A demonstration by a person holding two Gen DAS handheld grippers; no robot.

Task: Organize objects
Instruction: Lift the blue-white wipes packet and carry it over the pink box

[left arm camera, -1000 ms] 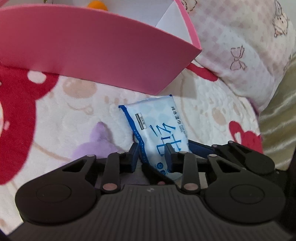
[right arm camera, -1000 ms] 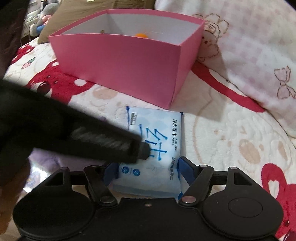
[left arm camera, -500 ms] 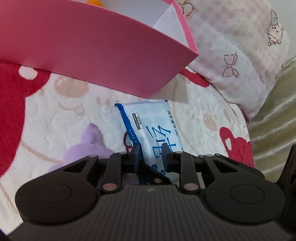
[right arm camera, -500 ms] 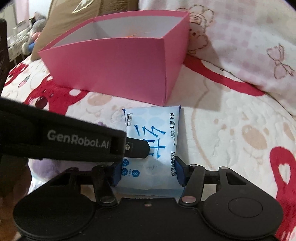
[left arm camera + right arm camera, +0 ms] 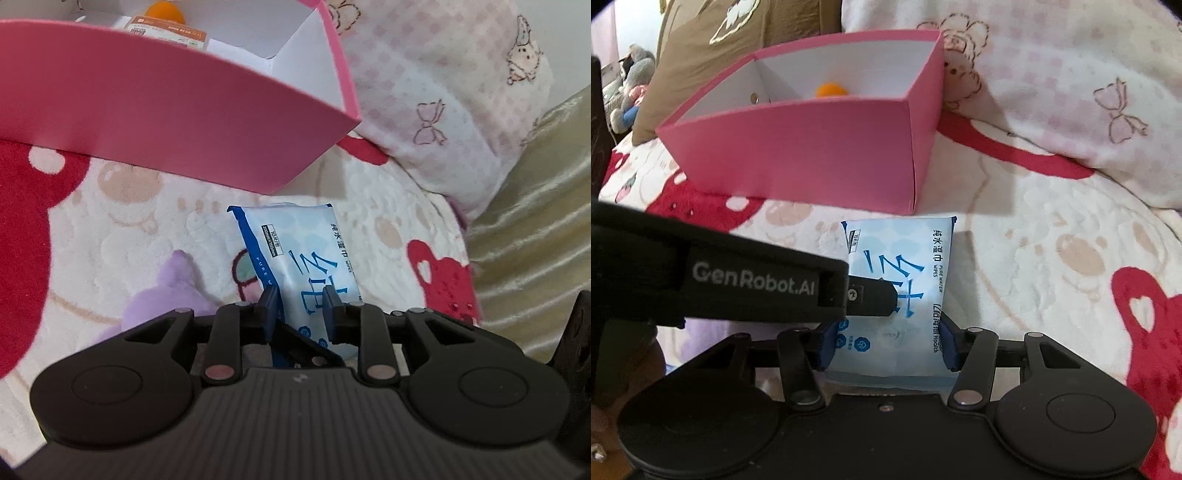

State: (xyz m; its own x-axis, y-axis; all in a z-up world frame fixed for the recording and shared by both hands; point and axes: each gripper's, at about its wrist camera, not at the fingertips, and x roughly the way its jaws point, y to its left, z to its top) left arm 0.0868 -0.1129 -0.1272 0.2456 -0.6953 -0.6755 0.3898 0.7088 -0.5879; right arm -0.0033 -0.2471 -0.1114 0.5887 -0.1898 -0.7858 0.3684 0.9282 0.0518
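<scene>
A bed covered by a fleecy white blanket [image 5: 1052,206] with red and purple cartoon prints carries a pink box [image 5: 812,155], a blue wipes packet [image 5: 905,258] just in front of it, and a pink-checked pillow [image 5: 1071,92] beside them.

Left hand-held gripper [image 5: 301,301] is clamped tight; right hand-held gripper [image 5: 886,343] has just been closing, pads pressing.

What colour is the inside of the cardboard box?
White inside the pink cardboard box, clearest from the right wrist.
</scene>
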